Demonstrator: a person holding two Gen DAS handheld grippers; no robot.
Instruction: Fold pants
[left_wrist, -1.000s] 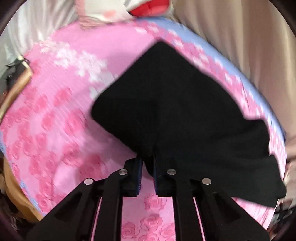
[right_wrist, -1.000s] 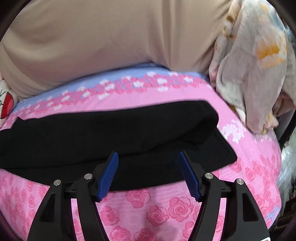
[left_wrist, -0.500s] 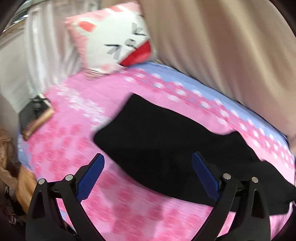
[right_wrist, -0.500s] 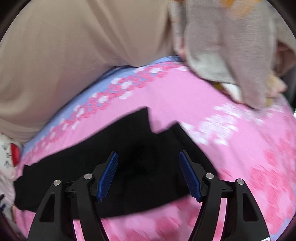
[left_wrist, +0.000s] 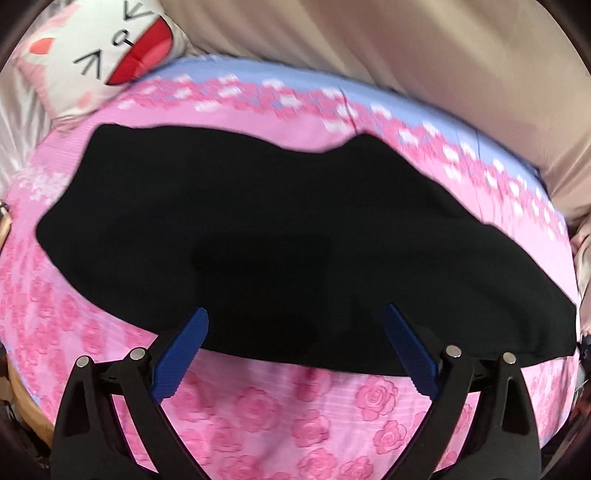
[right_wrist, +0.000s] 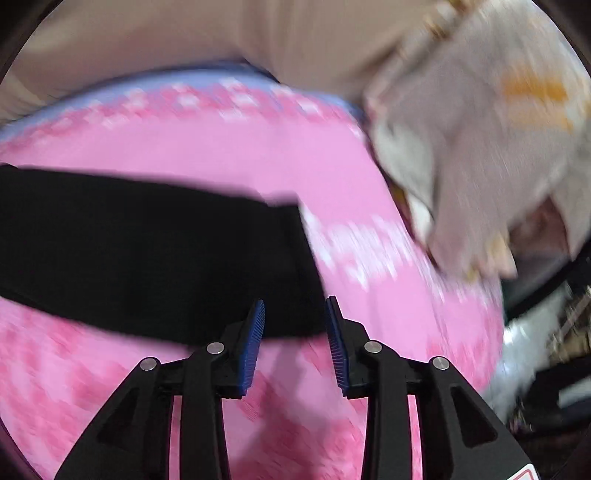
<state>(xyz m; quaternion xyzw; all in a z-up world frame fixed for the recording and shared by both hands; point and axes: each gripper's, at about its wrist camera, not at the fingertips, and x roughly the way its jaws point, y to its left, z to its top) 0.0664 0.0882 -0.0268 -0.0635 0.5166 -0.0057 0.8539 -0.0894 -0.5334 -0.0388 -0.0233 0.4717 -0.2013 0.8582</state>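
Note:
Black pants (left_wrist: 258, 221) lie in a long strip across a pink rose-print bed sheet (left_wrist: 295, 413). In the left wrist view my left gripper (left_wrist: 295, 312) hangs wide open over the near edge of the pants, around their middle, holding nothing. In the right wrist view the right end of the pants (right_wrist: 147, 251) reaches to my right gripper (right_wrist: 294, 304). Its jaws are closing, and the lower right corner of the pants sits between the blue pads (right_wrist: 253, 339). A gap still shows on either side of the cloth.
A white cat-face pillow (left_wrist: 99, 55) rests at the bed's far left corner. Beige fabric (left_wrist: 406, 48) runs along the far side of the bed. A grey patterned blanket (right_wrist: 480, 147) is piled at the right end, with dark clutter (right_wrist: 546, 350) beyond the bed's right edge.
My left gripper let go of the pants, opened wide and slid along their near edge. My right gripper swung to the right end of the pants, and its jaws narrowed around the corner.

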